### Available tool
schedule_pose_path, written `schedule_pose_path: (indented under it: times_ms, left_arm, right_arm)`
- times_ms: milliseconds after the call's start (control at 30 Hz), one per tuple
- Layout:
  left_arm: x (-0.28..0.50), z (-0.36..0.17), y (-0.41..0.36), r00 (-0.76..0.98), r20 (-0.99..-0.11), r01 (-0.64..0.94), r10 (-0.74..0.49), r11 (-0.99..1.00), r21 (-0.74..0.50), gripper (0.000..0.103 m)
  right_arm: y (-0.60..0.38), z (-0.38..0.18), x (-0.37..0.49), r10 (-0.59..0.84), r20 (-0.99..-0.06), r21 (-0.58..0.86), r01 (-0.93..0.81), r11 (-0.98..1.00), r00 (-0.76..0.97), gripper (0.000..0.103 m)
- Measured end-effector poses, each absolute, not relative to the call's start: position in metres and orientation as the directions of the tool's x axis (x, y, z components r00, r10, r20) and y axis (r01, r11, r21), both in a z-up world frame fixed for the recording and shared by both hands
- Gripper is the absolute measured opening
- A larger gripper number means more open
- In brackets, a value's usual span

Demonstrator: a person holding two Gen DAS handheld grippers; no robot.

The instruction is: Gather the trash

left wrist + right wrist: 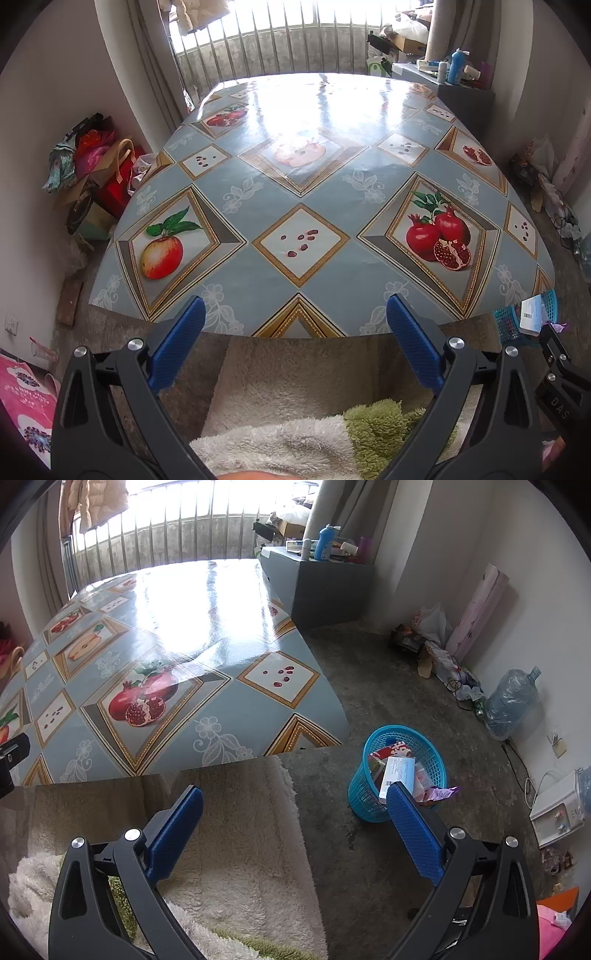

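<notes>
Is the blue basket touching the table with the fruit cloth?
Apart. In the right wrist view, the blue basket stands on the floor to the right of the table, with a strip of bare floor between it and the table's edge.

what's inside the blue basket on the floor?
The blue basket holds a white labelled box, red packaging and a purple wrapper hanging over its rim. Anything underneath is hidden.

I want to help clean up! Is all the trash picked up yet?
Looks nearly done. The blue basket on the floor already holds wrappers and a white box. The tablecloth shows no trash. Both the left gripper and right gripper are open, holding nothing.
</notes>
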State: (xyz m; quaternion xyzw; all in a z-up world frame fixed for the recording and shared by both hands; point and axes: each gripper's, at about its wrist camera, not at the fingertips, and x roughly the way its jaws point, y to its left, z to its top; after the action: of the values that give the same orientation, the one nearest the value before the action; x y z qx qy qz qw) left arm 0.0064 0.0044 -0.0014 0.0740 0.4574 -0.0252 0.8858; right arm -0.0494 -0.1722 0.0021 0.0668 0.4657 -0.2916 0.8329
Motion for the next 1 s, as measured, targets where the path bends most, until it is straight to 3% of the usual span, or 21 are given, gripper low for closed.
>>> schedule_pose_path:
  times_ms: [1000]
  left_arm:
    - [0.0044,-0.0008,0.0038,0.579,-0.815,0.112,0.022,0.988,0.107,0.094]
  right_arm:
    - [-0.1743,0.0085,-0.0496,-0.427,-0.808,-0.153,0.555,0.817,0.405,0.097]
